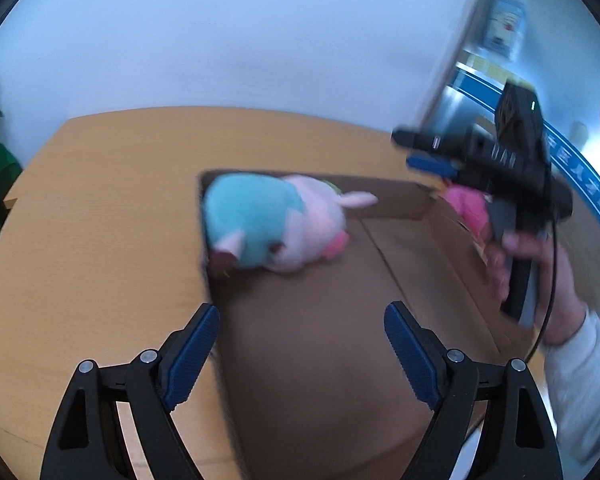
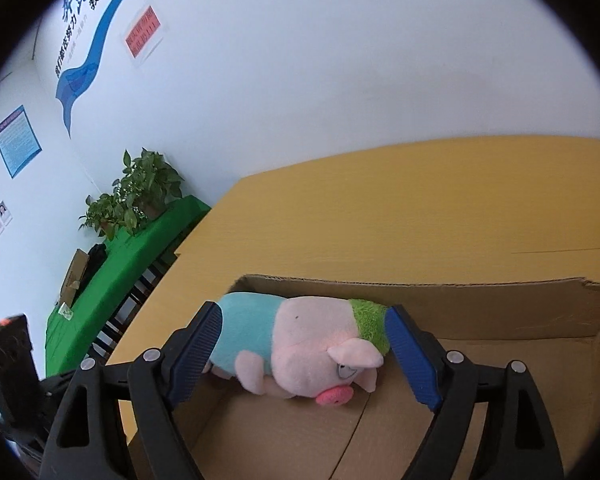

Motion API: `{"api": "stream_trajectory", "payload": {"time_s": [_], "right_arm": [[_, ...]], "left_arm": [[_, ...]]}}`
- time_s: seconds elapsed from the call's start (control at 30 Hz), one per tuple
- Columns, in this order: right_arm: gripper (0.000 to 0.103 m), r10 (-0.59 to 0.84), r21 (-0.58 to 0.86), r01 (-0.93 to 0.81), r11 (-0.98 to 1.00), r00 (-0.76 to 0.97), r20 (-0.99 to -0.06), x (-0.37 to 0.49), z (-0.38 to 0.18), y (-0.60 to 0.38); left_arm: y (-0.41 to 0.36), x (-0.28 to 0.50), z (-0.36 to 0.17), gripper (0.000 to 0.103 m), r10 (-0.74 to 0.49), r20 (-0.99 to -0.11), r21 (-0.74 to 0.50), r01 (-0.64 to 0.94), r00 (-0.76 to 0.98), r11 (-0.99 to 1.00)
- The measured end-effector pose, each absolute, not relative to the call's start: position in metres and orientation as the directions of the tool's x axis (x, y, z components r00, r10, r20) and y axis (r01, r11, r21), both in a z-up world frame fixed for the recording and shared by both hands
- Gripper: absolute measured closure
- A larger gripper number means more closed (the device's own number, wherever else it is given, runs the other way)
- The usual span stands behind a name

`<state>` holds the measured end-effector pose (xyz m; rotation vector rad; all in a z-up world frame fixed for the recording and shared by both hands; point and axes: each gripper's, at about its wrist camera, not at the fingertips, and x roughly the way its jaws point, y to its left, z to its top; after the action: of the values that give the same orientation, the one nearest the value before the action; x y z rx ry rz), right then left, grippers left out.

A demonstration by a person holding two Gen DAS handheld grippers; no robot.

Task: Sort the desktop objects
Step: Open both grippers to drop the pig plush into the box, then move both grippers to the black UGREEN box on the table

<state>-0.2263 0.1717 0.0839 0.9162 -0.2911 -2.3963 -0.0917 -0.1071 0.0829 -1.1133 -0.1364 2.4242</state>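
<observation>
the left gripper [image 1: 302, 354] fills the bottom of the left wrist view with its blue-padded fingers [image 1: 190, 356] spread wide apart and nothing between them; it hangs over the near left wall of the cardboard box [image 1: 340, 340]. the right gripper [image 2: 304, 354], at the bottom of the right wrist view, also has its fingers [image 2: 414, 360] apart, and the plush pig [image 2: 300, 348] shows in the gap between them. i cannot tell whether the pads touch the toy or merely frame it from nearer the camera; no squeeze shows in the plush.

the plush pig [image 1: 276, 226], with turquoise body, pale pink head and green cap, lies on its side on the floor of the box, pushed toward the far left corner, in the centre of the left wrist view. in that same view the right gripper [image 1: 432, 152] appears at the upper right, held by the person's hand [image 1: 540, 280], with something pink [image 1: 468, 208] just below it that is too blurred to name. the box sits on a yellow wooden table [image 2: 420, 200]; a green-covered table with potted plants [image 2: 140, 192] stands at the left of the right wrist view.

what could go wrong, as i judge it: the left wrist view is smeared, so that gripper seems to be moving fast, and its left finger is right by the box wall. a catch there would shove the light box across the smooth table. two tools over one box could also knock together. if the pig is meant to come out, a grip on soft plush near the wall may slip.
</observation>
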Motion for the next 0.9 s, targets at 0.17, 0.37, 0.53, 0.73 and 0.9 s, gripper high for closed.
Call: {"api": "stream_trajectory", "payload": {"time_s": [0.17,0.37,0.53,0.73,0.9], "right_arm": [[0.006,-0.525,0.265,0.458,-0.849,-0.665,-0.531,-0.131,0.117,0.205],[0.005,-0.465,0.182,0.467,-0.865,-0.611,-0.641,-0.042,0.076,0.237],[0.005,-0.4,0.13,0.456,-0.88,-0.566,-0.721,-0.008,0.031,0.255],[0.005,-0.38,0.137,0.427,-0.894,-0.559,-0.737,0.002,0.011,0.278],[0.005,-0.452,0.161,0.489,-0.857,-0.565,-0.69,0.031,0.028,0.3]], "left_arm": [[-0.084,-0.053,0.063,0.018,0.466,-0.721,-0.281,-0.398,-0.513,-0.873],[-0.084,-0.033,0.036,0.019,0.479,-0.742,-0.353,-0.334,-0.469,-0.874],[-0.078,-0.022,0.035,0.019,0.438,-0.746,-0.312,-0.317,-0.501,-0.896],[-0.065,-0.015,0.034,0.019,0.349,-0.771,-0.201,-0.316,-0.533,-0.927],[-0.069,-0.013,0.045,0.019,0.315,-0.755,-0.197,-0.26,-0.575,-0.945]]}}
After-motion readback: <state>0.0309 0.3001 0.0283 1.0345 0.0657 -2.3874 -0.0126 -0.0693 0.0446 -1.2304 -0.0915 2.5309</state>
